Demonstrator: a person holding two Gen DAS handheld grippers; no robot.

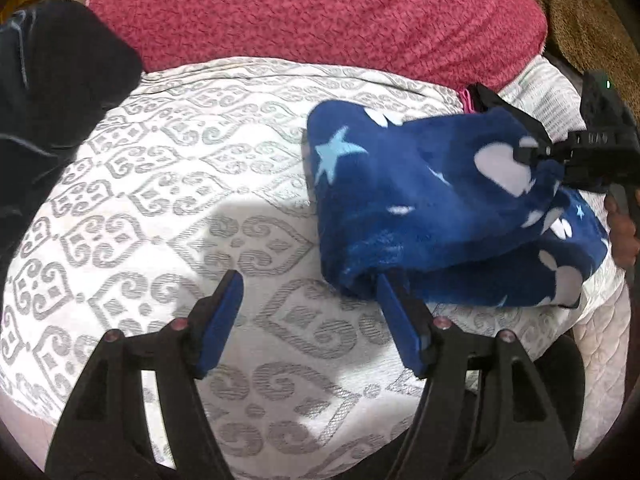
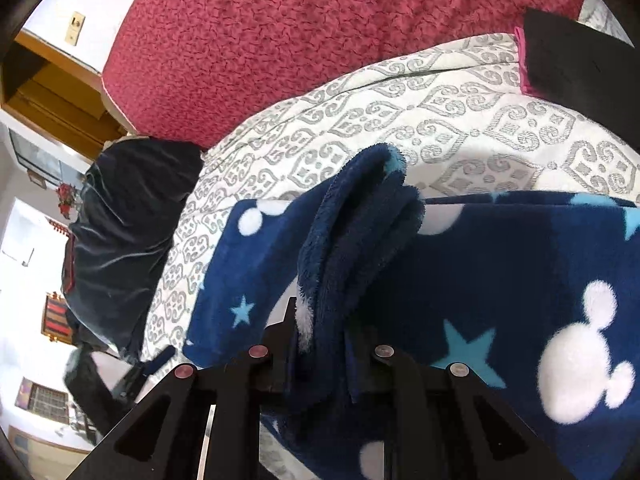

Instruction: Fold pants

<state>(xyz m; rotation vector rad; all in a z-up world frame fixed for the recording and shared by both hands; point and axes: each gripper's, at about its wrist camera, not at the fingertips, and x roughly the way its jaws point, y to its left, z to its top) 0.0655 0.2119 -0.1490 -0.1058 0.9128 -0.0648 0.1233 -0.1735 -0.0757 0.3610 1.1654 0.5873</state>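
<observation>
The pants (image 1: 420, 208) are dark blue fleece with white mouse heads and light blue stars. They lie folded over on the patterned white bed cover (image 1: 180, 184). My left gripper (image 1: 308, 284) is open and empty, its right fingertip (image 1: 386, 286) touching the near fold of the pants. My right gripper (image 2: 324, 320) is shut on a bunched edge of the pants (image 2: 360, 216) and lifts it; the rest of the pants (image 2: 500, 280) spreads below. In the left wrist view the right gripper (image 1: 536, 156) holds the raised corner at the right.
A red textured blanket (image 1: 312, 12) lies across the back of the bed. A dark navy garment (image 1: 52, 92) is heaped at the left. A black item with a pink edge (image 2: 568, 64) lies at the far right. The bed edge (image 1: 600, 340) drops off at right.
</observation>
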